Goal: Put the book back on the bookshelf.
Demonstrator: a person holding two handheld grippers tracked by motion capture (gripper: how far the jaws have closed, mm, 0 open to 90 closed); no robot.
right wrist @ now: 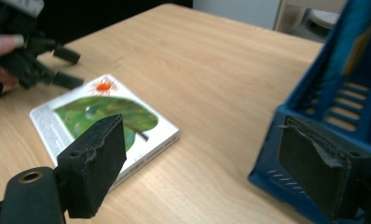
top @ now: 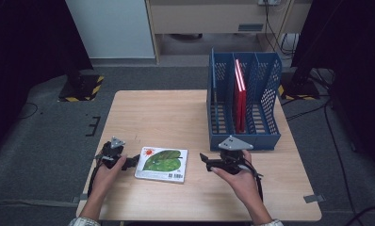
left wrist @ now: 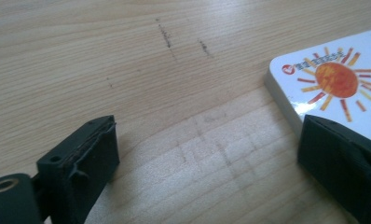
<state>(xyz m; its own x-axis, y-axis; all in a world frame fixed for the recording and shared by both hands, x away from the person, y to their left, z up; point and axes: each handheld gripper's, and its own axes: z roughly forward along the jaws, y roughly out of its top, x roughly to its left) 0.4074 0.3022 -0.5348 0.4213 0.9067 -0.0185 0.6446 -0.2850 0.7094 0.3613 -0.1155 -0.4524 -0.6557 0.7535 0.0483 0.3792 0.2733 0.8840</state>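
Lying flat on the desk between both hands, the picture book likely awaits filing in the blue rack beside the red books. The left hand-held gripper rests at its sun corner, jaws apart and gripping nothing; the right hand-held gripper, jaws spread and empty, points toward it, seemingly to help lift it

Book: thin, square, glossy white cover with large green leaf and orange-red sun printed in one corner; barcode seen at near edge. Laid flat, closed, face up on wooden table, near front edge, left of centre. Turned slightly askew to table edge. Sun corner seen raised just off tabletop, thick white board edge shown.
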